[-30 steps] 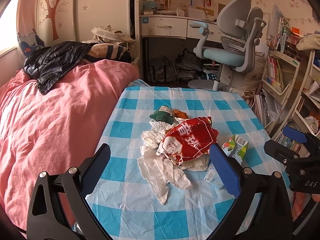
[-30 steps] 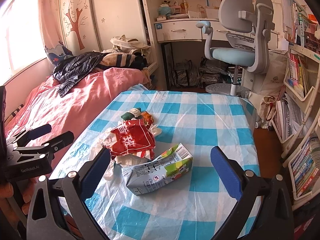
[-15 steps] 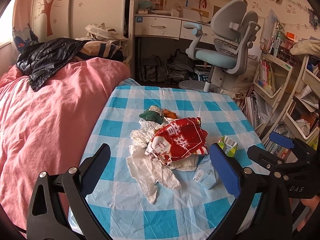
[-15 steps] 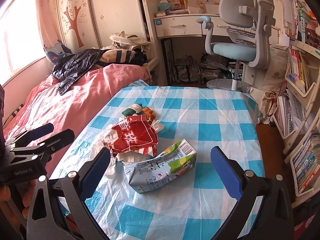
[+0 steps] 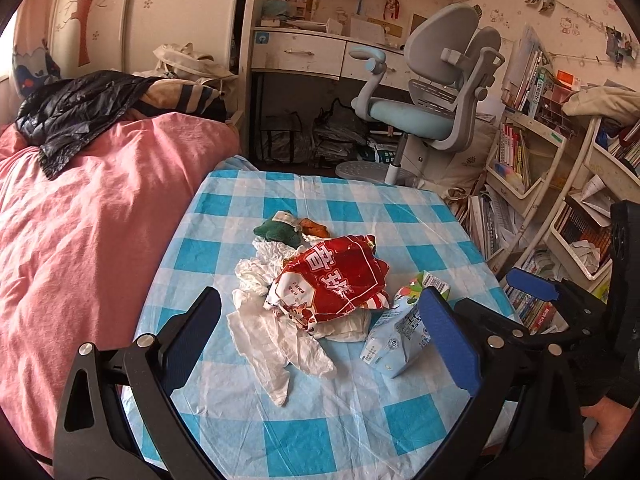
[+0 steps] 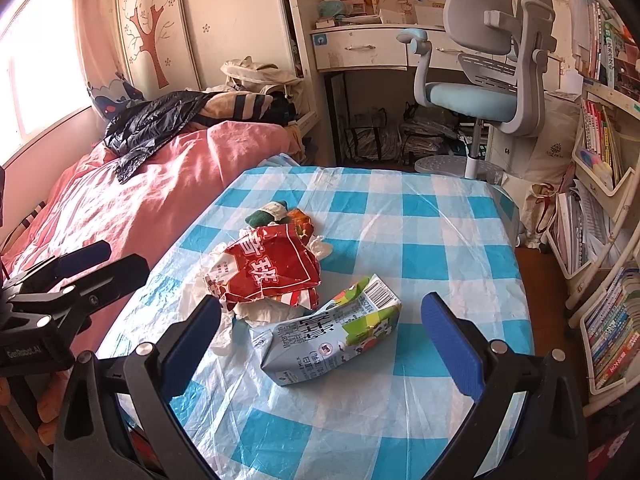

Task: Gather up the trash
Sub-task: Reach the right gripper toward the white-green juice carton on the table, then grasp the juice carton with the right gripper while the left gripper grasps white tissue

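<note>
Both jaws wide open; crumpled red wrapper (image 5: 330, 280), squashed carton (image 6: 332, 342) w/ tissues (image 5: 276, 332).

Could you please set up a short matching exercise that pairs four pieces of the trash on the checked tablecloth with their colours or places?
Things:
1. snack bag
2. milk carton
3. crumpled tissue
4. small wrapper

Descriptions:
a. dark green, at the far end of the pile
b. white, partly under the red item
c. red with white characters
d. pale blue and green, lying on its side nearest the right gripper

Pairs: 1-c, 2-d, 3-b, 4-a
</note>
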